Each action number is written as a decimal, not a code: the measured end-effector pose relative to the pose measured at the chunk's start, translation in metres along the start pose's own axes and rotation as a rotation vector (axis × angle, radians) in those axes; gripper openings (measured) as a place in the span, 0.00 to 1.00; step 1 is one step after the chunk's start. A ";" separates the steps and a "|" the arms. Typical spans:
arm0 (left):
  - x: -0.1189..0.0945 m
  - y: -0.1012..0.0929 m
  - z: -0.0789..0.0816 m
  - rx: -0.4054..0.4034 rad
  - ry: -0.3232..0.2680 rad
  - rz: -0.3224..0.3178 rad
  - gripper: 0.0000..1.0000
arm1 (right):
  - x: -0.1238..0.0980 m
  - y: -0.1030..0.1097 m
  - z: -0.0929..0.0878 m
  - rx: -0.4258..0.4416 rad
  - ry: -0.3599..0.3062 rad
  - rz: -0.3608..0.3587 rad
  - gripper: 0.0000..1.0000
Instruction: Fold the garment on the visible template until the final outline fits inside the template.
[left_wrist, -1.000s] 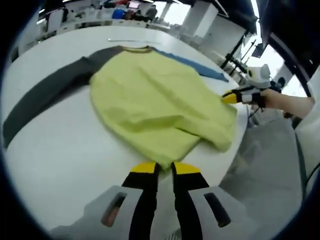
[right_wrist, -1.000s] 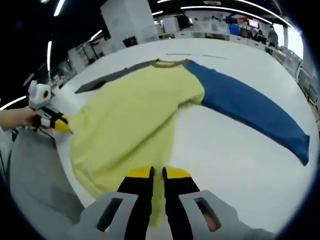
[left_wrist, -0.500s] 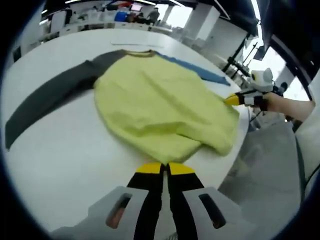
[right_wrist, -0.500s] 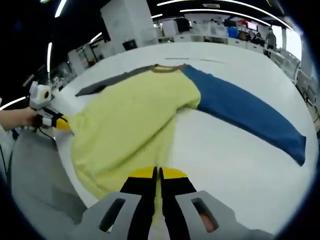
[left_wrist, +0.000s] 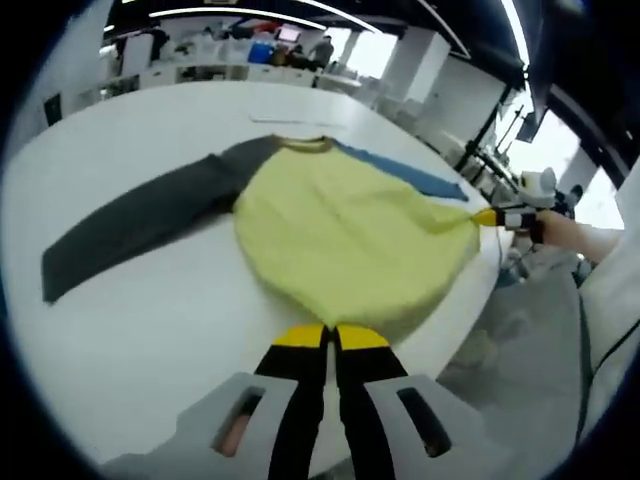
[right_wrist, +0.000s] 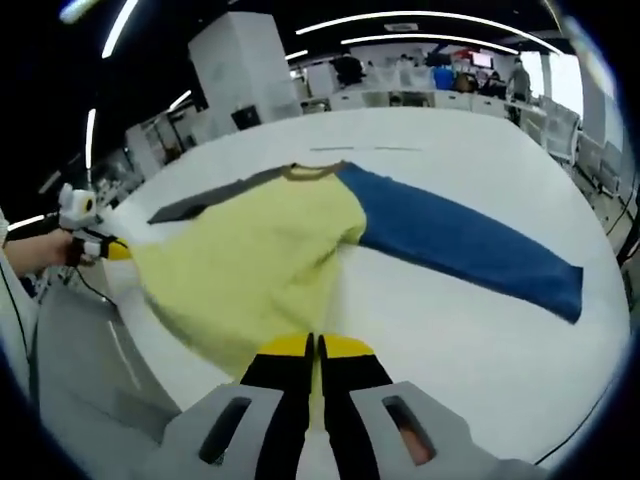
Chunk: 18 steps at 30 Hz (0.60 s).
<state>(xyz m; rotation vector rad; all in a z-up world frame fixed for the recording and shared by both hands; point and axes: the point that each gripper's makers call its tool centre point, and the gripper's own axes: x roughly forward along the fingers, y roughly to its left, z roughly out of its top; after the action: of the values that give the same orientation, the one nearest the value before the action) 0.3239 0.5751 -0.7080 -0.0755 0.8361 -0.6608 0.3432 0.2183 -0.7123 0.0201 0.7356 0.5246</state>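
A long-sleeved shirt lies on the white table (left_wrist: 120, 330), its yellow body (left_wrist: 350, 240) stretched toward the near edge. The grey sleeve (left_wrist: 140, 225) runs out to the left, and the blue sleeve (left_wrist: 400, 170) lies behind the body. My left gripper (left_wrist: 330, 338) is shut on the yellow hem. The right gripper (left_wrist: 488, 216) pinches the hem's other corner at the table edge. From the right gripper view, my right gripper (right_wrist: 315, 347) is shut on the hem of the yellow body (right_wrist: 250, 265). There the blue sleeve (right_wrist: 470, 245) spreads right, and the left gripper (right_wrist: 112, 250) holds the far corner.
A thin pale line (right_wrist: 365, 148) marks the table beyond the collar (right_wrist: 312, 171). The table edge (right_wrist: 150, 350) curves close under the hem, with grey floor (left_wrist: 520, 340) below. A person's hand (left_wrist: 560, 232) holds the right gripper. Desks and people stand far behind.
Both grippers have closed fully on the hem and pulled it back toward the table edge. The yellow body has been drawn taut and its wrinkles are gone.
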 end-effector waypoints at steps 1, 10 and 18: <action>-0.002 0.001 0.002 -0.001 -0.007 0.003 0.00 | -0.001 0.000 0.001 0.000 -0.005 -0.001 0.03; -0.007 0.000 0.019 0.016 -0.028 0.007 0.00 | -0.005 0.004 0.015 0.001 -0.041 0.005 0.03; -0.015 0.002 0.035 0.005 -0.059 0.013 0.00 | -0.014 0.008 0.018 0.018 -0.065 0.015 0.03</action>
<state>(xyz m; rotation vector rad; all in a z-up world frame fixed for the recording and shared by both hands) 0.3422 0.5788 -0.6748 -0.0844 0.7776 -0.6459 0.3428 0.2220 -0.6883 0.0590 0.6768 0.5297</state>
